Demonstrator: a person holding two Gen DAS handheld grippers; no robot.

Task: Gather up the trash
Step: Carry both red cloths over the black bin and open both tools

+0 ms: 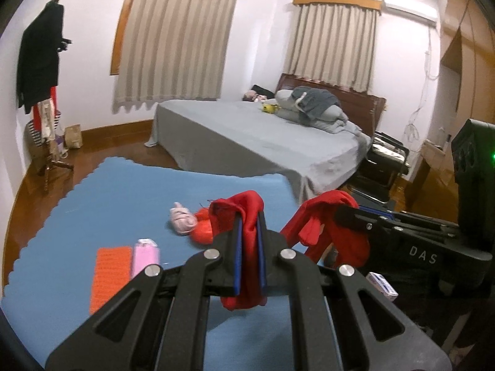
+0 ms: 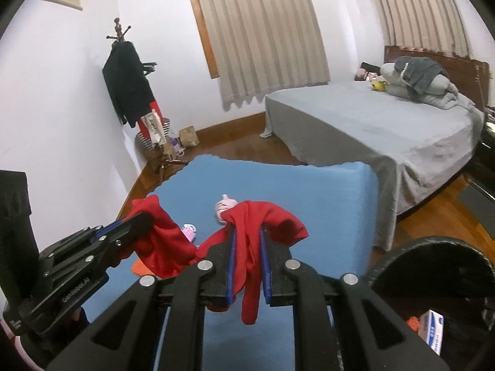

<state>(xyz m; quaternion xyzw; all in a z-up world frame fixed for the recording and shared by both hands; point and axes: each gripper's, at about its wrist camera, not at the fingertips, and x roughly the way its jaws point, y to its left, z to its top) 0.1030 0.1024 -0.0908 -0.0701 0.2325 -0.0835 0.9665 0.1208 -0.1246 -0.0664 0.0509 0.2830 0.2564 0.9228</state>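
A red bag (image 1: pixel 247 204) hangs stretched between my two grippers above a blue mat (image 1: pixel 123 191). My left gripper (image 1: pixel 250 219) is shut on one bunched edge of the bag between its blue pads. The right gripper (image 1: pixel 342 211) shows at the right of this view, clamped on the other edge. In the right wrist view the right gripper (image 2: pixel 247 232) pinches the red bag (image 2: pixel 272 216), and the left gripper (image 2: pixel 148 218) holds its side at the left. On the mat lie a crumpled pink piece (image 1: pixel 182 222), a red-orange lump (image 1: pixel 204 233), a pink packet (image 1: pixel 145 256) and an orange sheet (image 1: pixel 109 275).
A dark round bin (image 2: pixel 402 253) sits at the lower right, with a white-and-blue box (image 2: pixel 431 330) inside. A grey bed (image 1: pixel 263 142) stands beyond the mat. A coat rack (image 1: pixel 46 92) fills the left corner beside a paper bag (image 1: pixel 73 136). Wooden floor surrounds the mat.
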